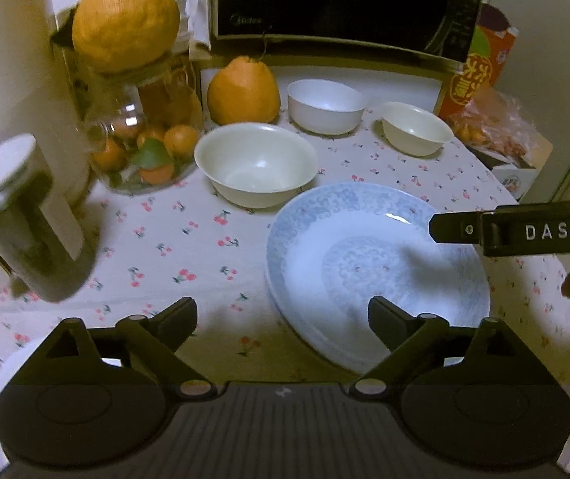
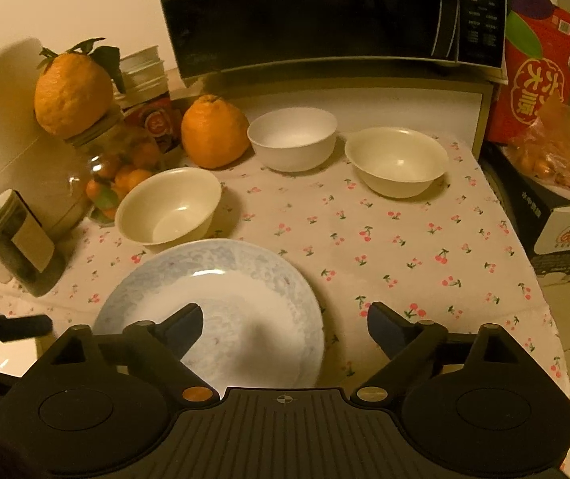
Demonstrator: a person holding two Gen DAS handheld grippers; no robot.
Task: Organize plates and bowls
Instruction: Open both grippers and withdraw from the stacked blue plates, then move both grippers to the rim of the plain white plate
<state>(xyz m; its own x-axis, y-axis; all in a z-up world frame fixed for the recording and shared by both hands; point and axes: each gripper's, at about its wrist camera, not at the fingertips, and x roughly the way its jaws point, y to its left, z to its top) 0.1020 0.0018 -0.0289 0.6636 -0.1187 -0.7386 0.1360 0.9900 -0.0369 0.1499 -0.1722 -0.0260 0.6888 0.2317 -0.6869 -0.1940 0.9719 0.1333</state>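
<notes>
Left wrist, tools (image 1: 283,319) wide, plates (image 1: 376,263) free

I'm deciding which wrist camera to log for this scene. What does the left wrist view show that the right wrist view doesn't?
Only the left wrist view: the right gripper's finger, marked DAS, above the blue plates, and the stacked plate rims at their near edge.

Only the right wrist view: the black-and-white box at the right and stacked white cups at the back.

Both: three bowls, two large oranges, the fruit jar, the microwave, the cherry-print cloth, each gripper open and empty.
</notes>
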